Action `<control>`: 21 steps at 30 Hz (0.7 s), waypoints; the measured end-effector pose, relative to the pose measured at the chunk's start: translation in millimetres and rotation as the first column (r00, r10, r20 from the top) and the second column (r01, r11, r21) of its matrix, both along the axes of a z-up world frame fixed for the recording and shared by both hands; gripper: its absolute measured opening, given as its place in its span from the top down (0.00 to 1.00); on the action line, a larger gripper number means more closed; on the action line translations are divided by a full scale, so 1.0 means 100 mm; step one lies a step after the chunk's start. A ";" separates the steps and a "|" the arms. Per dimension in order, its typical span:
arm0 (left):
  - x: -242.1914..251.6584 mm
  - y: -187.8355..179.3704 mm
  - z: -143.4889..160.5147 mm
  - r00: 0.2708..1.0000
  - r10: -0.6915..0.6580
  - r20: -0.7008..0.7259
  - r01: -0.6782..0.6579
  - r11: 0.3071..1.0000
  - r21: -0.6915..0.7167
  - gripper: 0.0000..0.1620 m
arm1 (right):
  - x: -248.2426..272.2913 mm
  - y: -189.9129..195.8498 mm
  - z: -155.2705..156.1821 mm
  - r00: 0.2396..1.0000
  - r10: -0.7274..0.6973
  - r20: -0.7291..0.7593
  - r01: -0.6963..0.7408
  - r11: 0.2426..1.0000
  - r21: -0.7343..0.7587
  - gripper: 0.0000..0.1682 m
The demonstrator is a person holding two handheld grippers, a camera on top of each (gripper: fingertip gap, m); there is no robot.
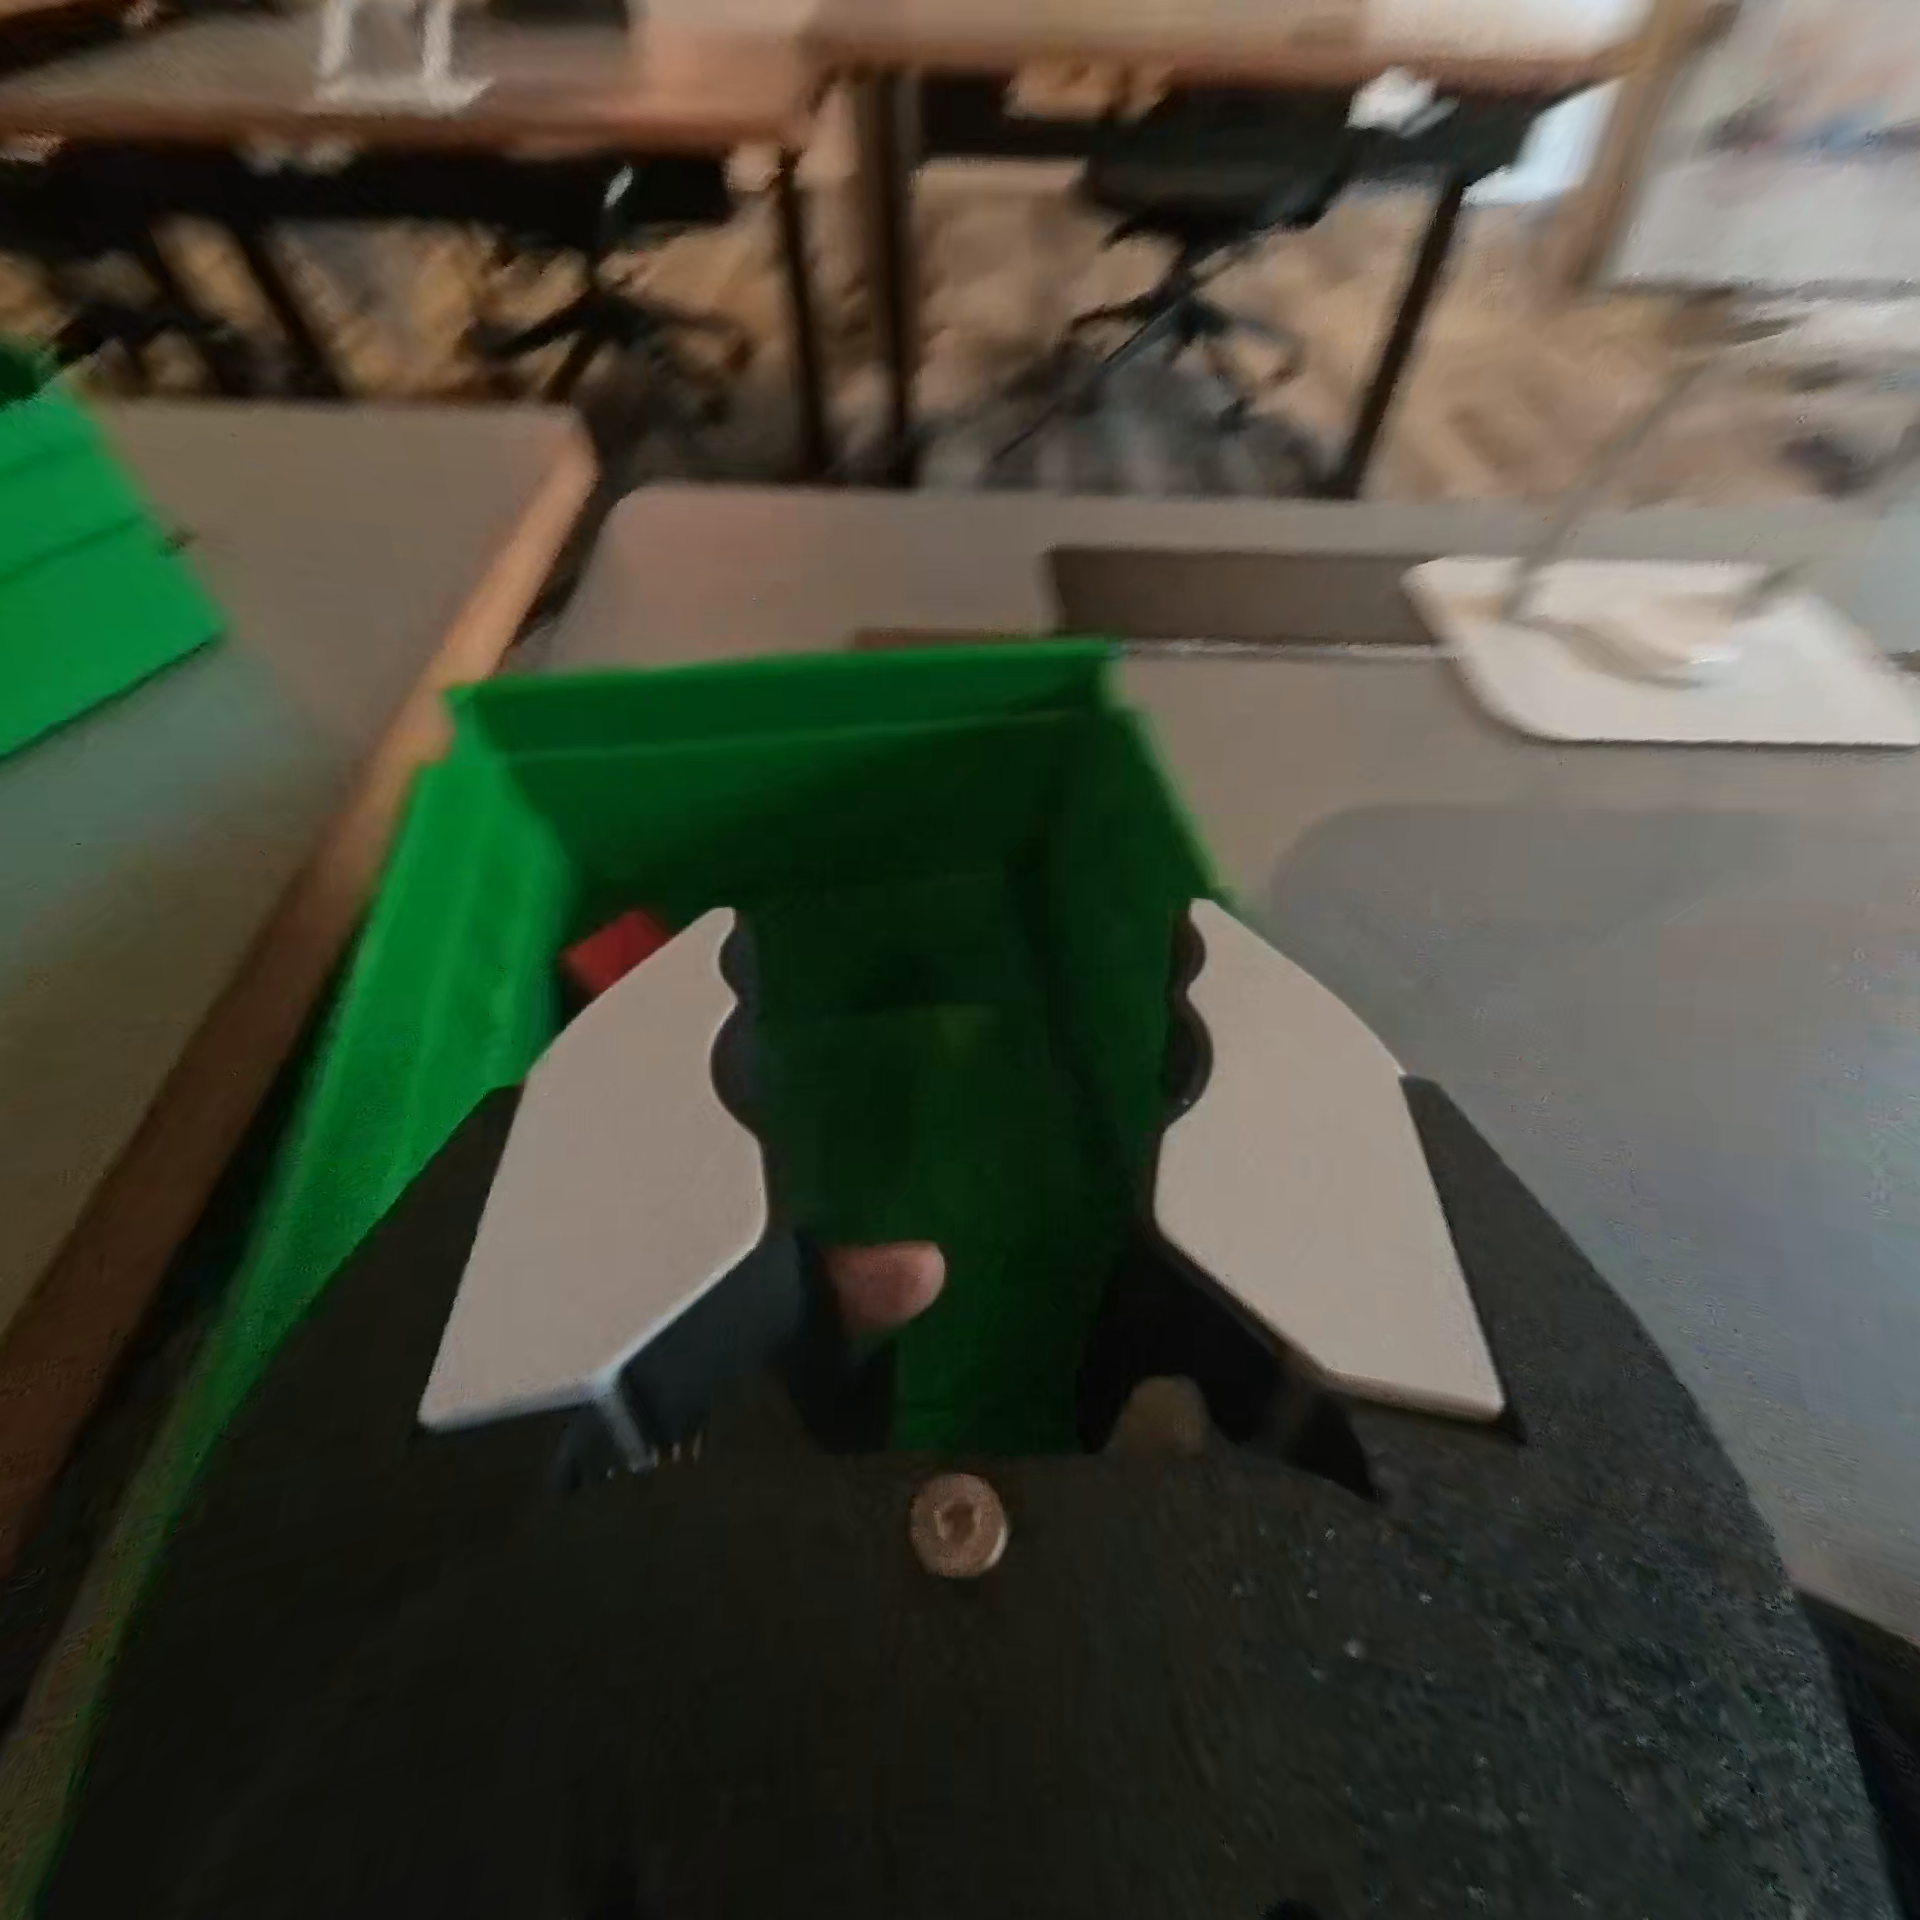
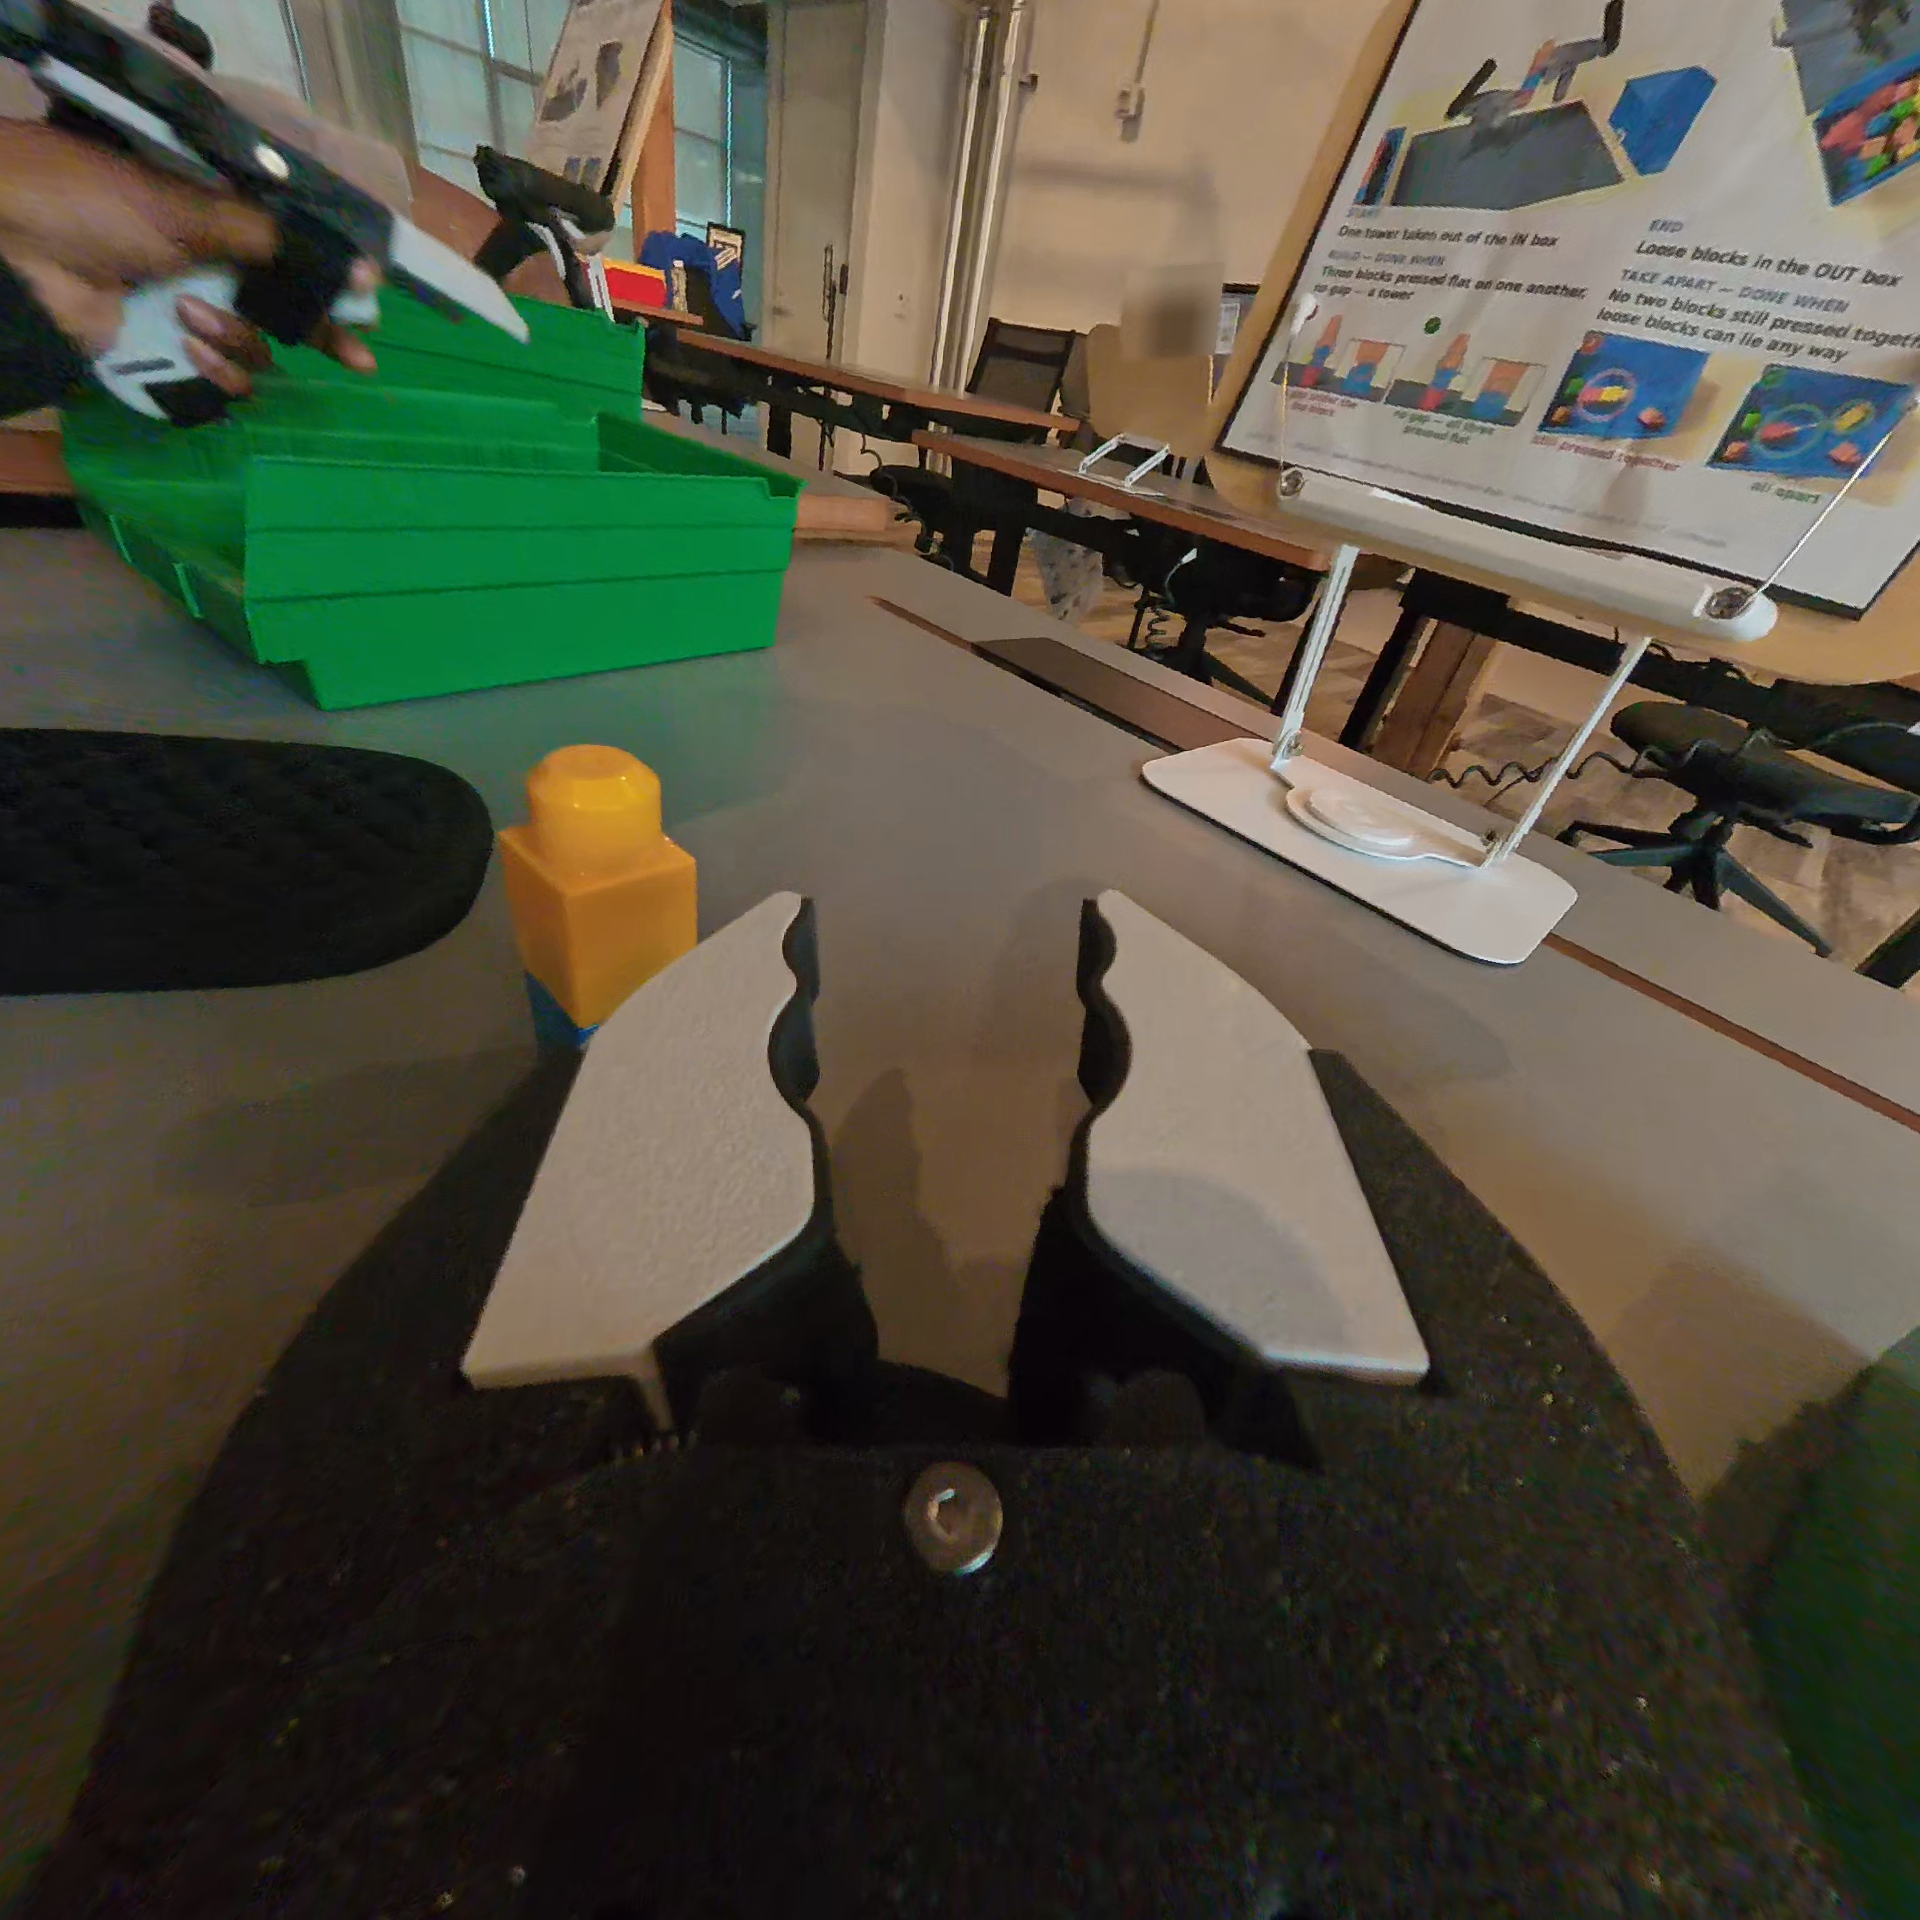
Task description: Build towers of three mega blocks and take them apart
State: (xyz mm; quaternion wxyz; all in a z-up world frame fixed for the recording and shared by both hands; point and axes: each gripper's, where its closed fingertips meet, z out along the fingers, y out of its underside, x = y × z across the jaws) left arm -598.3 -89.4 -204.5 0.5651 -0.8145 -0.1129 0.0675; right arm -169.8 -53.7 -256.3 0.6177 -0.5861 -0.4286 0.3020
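Left gripper [image 1: 956, 1023] blurred, jaws apparently spread wide and empty, right gripper [image 2: 940, 997] jaws parted, level, empty

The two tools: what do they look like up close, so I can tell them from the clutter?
Both match. The left tool and the right tool each have two pale grey, leaf-shaped fingers with wavy black pads on their inner edges, set on a black, grainy-textured body with one silver screw at its centre. No cables show.
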 end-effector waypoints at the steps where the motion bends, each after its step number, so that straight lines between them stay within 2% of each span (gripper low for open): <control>1: -0.20 0.02 -0.13 0.998 0.063 0.001 -0.063 0.997 -0.052 0.55 | 0.00 0.00 0.00 1.000 -0.001 -0.002 0.001 1.000 0.002 0.72; 4: -0.62 0.05 -0.48 0.978 0.209 0.008 -0.204 0.962 -0.181 0.56 | 0.02 -0.01 0.03 1.000 -0.002 -0.018 0.003 1.000 0.012 0.73; 8: -0.92 0.11 -0.74 0.945 0.326 0.008 -0.313 0.914 -0.258 0.58 | 0.04 -0.02 0.06 0.999 0.001 -0.038 0.000 1.000 0.019 0.75; 16: -1.15 0.19 -1.06 0.894 0.448 -0.015 -0.419 0.824 -0.381 0.59 | 0.05 -0.06 0.10 0.997 0.026 -0.069 -0.024 0.999 0.025 0.76; 21: -1.22 0.26 -1.22 0.873 0.488 -0.006 -0.448 0.797 -0.405 0.60 | 0.07 -0.07 0.13 0.995 0.040 -0.095 -0.038 0.999 0.020 0.76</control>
